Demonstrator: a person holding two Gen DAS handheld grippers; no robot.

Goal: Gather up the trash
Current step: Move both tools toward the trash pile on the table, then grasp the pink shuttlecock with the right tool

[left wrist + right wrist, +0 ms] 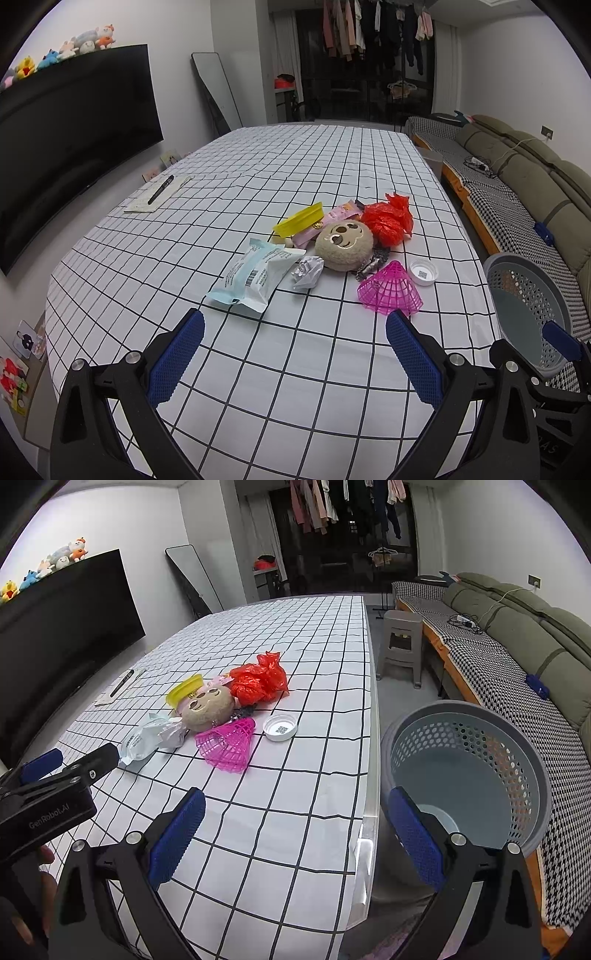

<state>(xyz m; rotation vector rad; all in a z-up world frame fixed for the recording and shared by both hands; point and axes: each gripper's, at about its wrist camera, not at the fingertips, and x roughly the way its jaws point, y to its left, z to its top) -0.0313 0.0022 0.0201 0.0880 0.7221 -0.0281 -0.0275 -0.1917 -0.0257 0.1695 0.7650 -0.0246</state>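
Both grippers, left and right, hovered with fingers spread wide and empty above the checked desk, litter near the perforated grey wastebasket.

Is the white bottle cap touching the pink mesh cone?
Apart. The right wrist view shows a strip of tablecloth between the white cap and the pink mesh cone; the left wrist view shows that gap too.

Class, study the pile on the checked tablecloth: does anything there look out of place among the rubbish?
Yes: the round plush toy head sits mid-pile, touching the crumpled paper ball and red plastic bag. It looks intact, not trash. The grey basket beside the table holds none of the pile.
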